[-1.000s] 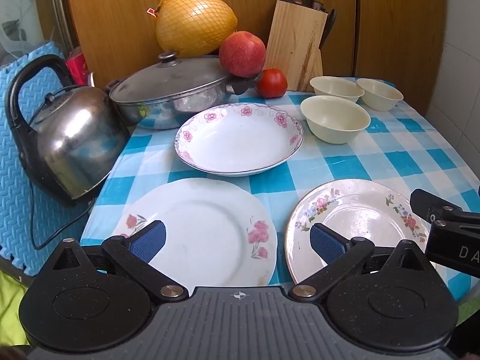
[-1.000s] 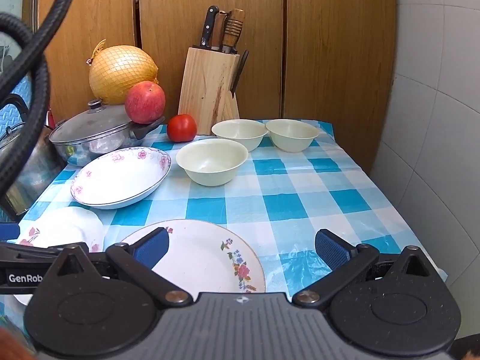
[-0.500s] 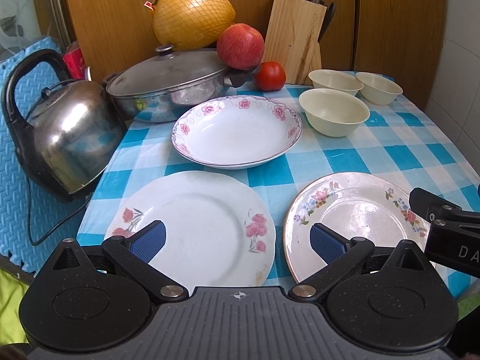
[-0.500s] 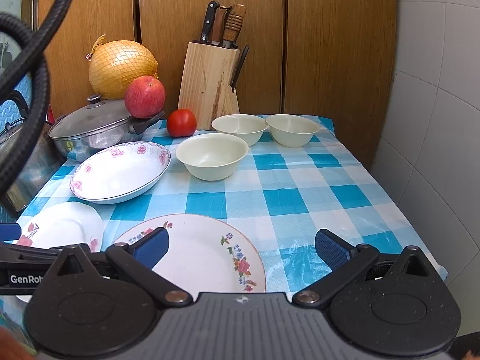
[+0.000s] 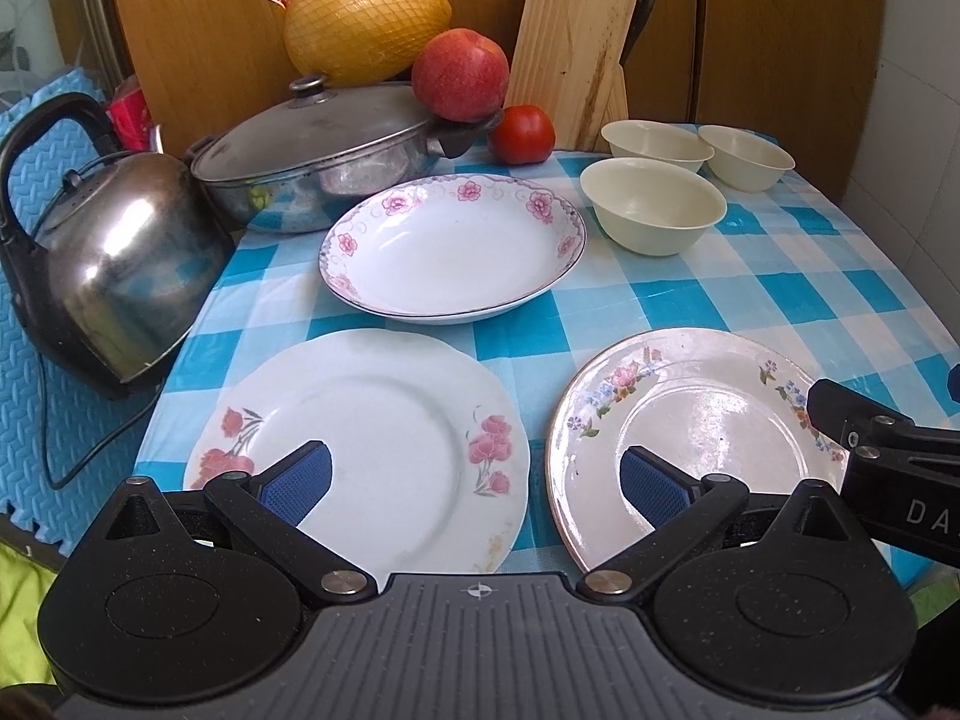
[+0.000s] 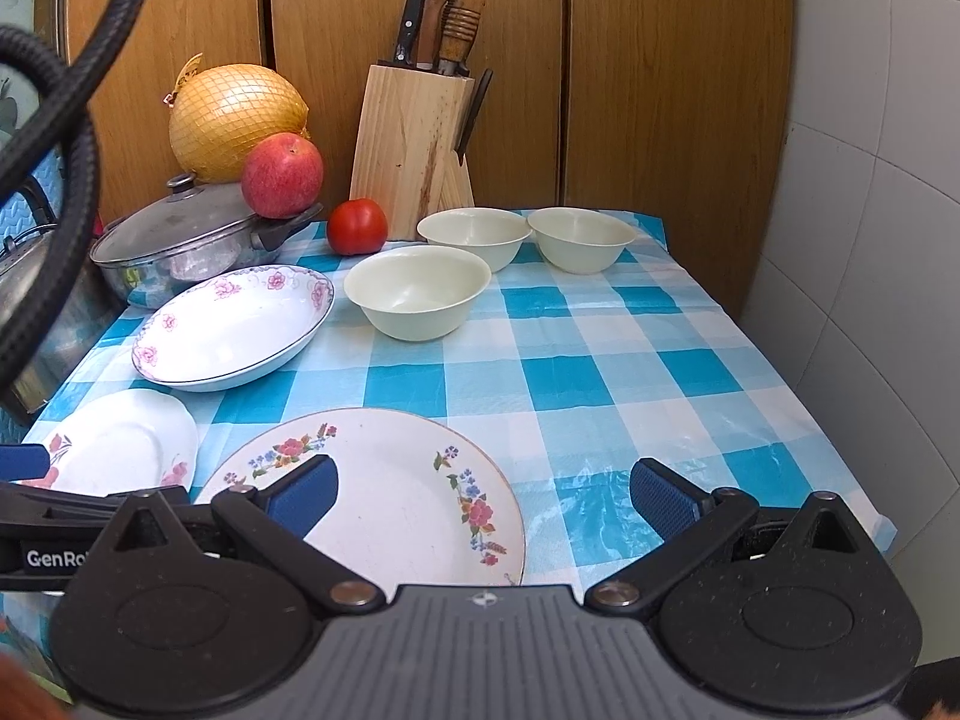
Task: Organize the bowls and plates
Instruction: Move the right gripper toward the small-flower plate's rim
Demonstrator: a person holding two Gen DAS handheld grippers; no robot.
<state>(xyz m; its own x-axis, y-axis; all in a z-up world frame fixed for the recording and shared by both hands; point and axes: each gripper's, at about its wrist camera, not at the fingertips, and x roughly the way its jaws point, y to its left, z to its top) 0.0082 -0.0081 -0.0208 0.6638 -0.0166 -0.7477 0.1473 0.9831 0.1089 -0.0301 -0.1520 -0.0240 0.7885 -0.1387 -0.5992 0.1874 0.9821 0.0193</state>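
Left wrist view: the left tongs (image 5: 474, 477), spread wide and empty, hang above the near edge of the desk (image 5: 780, 276). Below them lie a pink-rose plate (image 5: 372, 420) and, beside it, a gold-rimmed floral plate (image 5: 708, 414); behind sits a deep floral dish (image 5: 450, 246).

Right wrist view: the right tongs (image 6: 483, 495), likewise wide and empty, hover over the gold-rimmed plate (image 6: 390, 480). Three cream bowls (image 6: 420, 291) stand grouped near the knife block (image 6: 414, 150).

Left gripper (image 6: 36, 552) arm, right-wrist view: "GenRo", cut off. Right gripper (image 5: 900, 480) arm, left-wrist view: "DA", cut off.
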